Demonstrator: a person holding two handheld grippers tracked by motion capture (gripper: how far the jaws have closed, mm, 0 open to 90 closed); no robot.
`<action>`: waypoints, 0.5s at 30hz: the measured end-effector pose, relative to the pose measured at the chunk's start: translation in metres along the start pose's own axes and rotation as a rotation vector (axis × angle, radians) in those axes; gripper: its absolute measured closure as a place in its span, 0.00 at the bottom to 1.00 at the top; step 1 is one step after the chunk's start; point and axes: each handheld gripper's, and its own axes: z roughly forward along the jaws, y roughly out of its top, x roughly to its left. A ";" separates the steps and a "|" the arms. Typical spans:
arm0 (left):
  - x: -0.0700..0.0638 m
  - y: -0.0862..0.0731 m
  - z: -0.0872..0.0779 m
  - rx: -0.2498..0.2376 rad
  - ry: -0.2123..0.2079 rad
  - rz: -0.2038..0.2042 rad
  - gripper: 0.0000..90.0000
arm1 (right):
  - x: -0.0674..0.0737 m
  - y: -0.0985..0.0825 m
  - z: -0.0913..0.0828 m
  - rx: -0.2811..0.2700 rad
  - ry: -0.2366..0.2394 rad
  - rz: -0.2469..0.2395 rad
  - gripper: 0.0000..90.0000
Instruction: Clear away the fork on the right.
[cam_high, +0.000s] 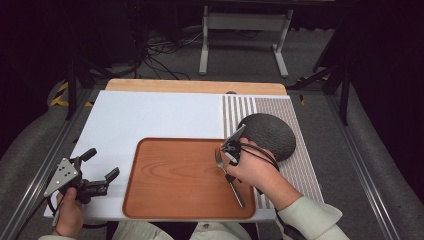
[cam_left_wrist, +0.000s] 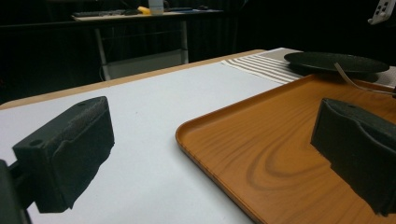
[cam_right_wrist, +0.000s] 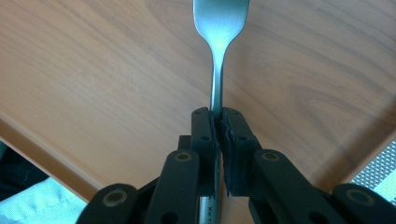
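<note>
The right gripper (cam_right_wrist: 218, 122) clamps its fingers on a fork (cam_right_wrist: 219, 28) over the wooden tray (cam_high: 170, 175) (dark plate (cam_high: 270, 132) beside), while the left gripper (cam_high: 100, 172) hovers open above the white tabletop (cam_high: 150, 115)

In the right gripper view the fork (cam_right_wrist: 219, 28) loses its tines at the top edge, beyond the right gripper (cam_right_wrist: 218, 122), and its handle is hidden behind the closed jaws. In the high view the hand (cam_high: 256, 171) covers part of the handle.

No readable text, labels or numbers; faint marks on the fork handle (cam_right_wrist: 211, 205) are illegible.
</note>
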 end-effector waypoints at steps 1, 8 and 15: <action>0.000 0.000 0.000 0.000 0.000 0.001 0.00 | 0.000 0.000 0.001 0.002 0.002 0.003 0.94; 0.000 0.000 0.000 0.001 0.000 0.001 0.00 | -0.001 0.001 0.005 0.022 0.008 0.030 0.94; 0.000 0.000 0.000 -0.001 0.000 -0.002 0.00 | -0.002 0.002 0.008 0.036 0.004 0.048 0.94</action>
